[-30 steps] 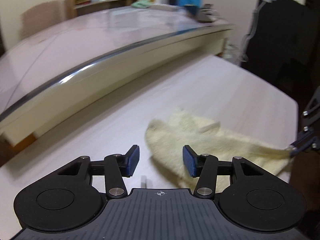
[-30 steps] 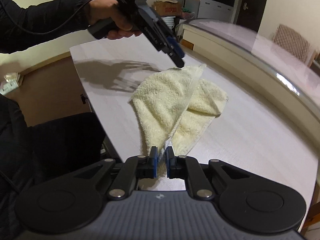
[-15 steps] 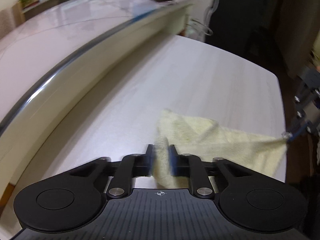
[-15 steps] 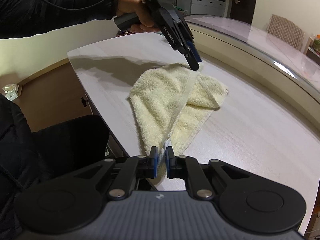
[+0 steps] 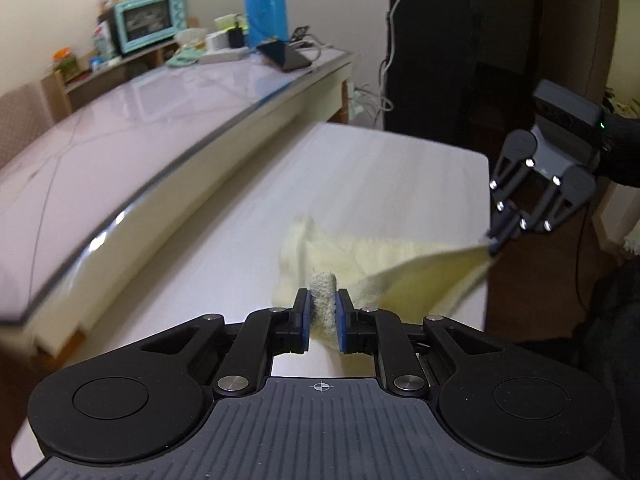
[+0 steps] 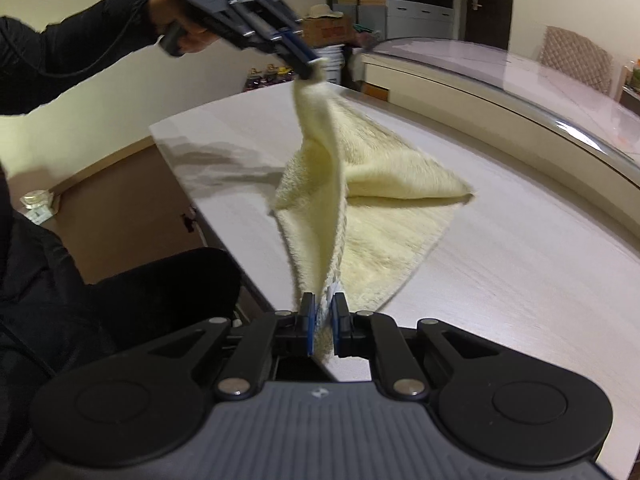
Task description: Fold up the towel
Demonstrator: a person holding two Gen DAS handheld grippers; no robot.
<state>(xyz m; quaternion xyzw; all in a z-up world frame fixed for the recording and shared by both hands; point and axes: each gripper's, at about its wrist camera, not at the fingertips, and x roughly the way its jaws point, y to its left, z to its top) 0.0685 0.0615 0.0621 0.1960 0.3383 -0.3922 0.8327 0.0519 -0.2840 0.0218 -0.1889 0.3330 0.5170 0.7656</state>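
- Left gripper (image 5: 322,316), seen from its own wrist camera, is clamped on a bunched corner of the pale yellow towel (image 5: 360,256); a nub of terry cloth pokes up between the blue pads (image 5: 304,316), which press on it from both sides.
- From that pinch the cloth runs across the white table (image 5: 360,168) toward the right gripper (image 5: 494,240), which nips the far corner at the table's edge, so one hem hangs taut between the two tools. Holding both ends of one edge looks meant to give control of that whole side for a fold.
- A glass-topped table (image 5: 120,128) stands just beside the white one, with a blue flask (image 5: 264,0) and a small teal oven (image 5: 150,18) at its far end, well apart from the work.
- Right gripper (image 6: 324,320), in its own view, has its jaws closed on a thin hem corner near the table's near edge (image 6: 240,272).
- Up and to the left, a hand (image 6: 180,12) in a dark sleeve carries the left gripper (image 6: 314,68) above the table, and the towel (image 6: 380,184) rises to it in a narrow peak.
- Below that raised edge, the rest of the towel lies on the table in a rough triangle, already doubled over itself; my reading is that the lift is there to open it out or carry the edge across.
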